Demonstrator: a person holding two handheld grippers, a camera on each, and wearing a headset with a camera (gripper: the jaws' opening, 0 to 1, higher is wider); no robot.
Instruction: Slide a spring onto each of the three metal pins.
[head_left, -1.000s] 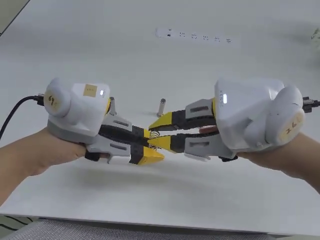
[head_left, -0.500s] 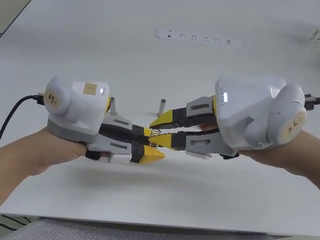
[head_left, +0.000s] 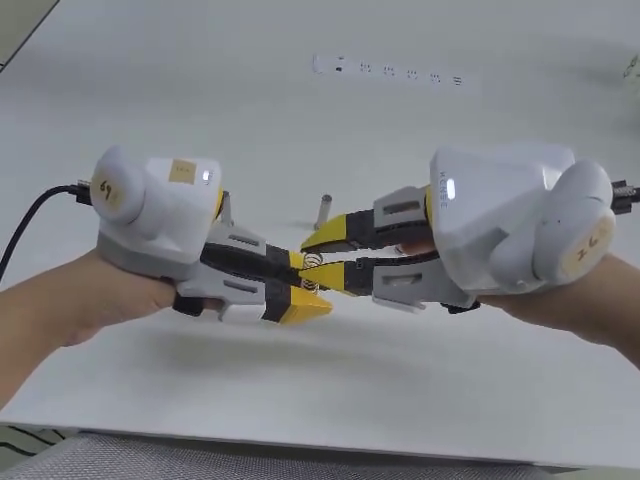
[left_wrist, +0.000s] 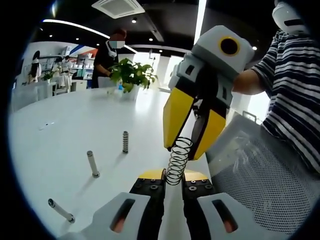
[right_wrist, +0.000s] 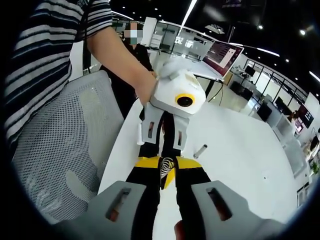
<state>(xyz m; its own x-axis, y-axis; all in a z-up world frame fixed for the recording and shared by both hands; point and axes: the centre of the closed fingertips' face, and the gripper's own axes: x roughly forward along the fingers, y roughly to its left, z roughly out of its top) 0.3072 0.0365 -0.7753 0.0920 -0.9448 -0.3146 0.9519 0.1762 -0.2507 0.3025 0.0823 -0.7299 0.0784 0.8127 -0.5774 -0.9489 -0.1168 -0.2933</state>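
One light, bendy spring (left_wrist: 178, 160), likely best held at an end, is clamped by the left gripper (left_wrist: 172, 176); the right gripper (left_wrist: 186, 150), jaws parted, straddles its far end.

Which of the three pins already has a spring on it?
The far pin in the left gripper view: its shaft looks coiled, while the middle pin and near pin are smooth and bare.
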